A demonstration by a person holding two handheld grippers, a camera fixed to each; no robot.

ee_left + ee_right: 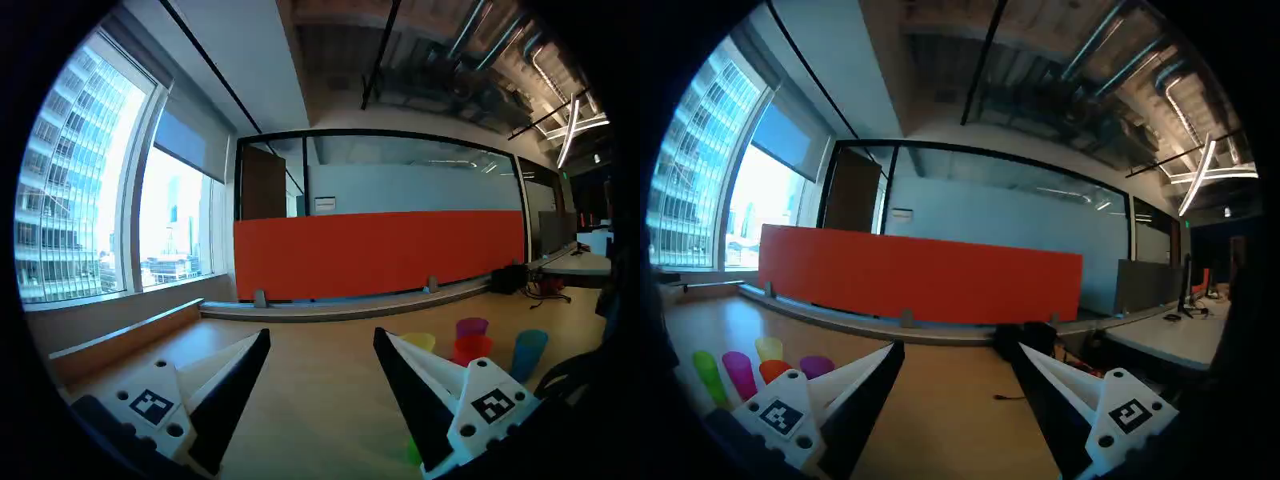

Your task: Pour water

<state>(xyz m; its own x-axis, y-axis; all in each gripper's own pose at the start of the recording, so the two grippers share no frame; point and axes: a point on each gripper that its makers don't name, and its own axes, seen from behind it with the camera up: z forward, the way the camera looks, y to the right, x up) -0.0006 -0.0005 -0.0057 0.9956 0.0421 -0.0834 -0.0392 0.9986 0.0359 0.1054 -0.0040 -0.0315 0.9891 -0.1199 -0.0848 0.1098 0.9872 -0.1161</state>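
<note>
1. Nearest the lens in the left gripper view, the left tongs (320, 332) were released, fingers spread wide with nothing between them. Their rear ends were cut off at the lower edge.
2. Right tongs (957, 346), in the right gripper view, were likewise spread and empty. Both pairs were held roughly level, aimed across the wooden tabletop (320, 400) toward an orange partition (376, 252).
3. Beside the left tongs, on that view's right, the cups stood clustered on the tabletop: a yellow cup (420, 342), a purple cup (472, 326) with a red cup (472, 348) just before it, and a blue cup (530, 352) farthest right. One finger hid their bases. A green sliver showed under that finger, too little to identify.
4. Low on the right gripper view's left, a green cup (708, 374), a pink cup (738, 372) and an orange cup (774, 370) stood close together with a yellow and a purple one, partly hidden behind a finger. Whether any cup held water could not be made out.
5. Farther off were a tall window (80, 200), a dark bag-like shape (1024, 336) with cables near it, a white desk (1168, 332) and a ceiling light (1200, 172).
</note>
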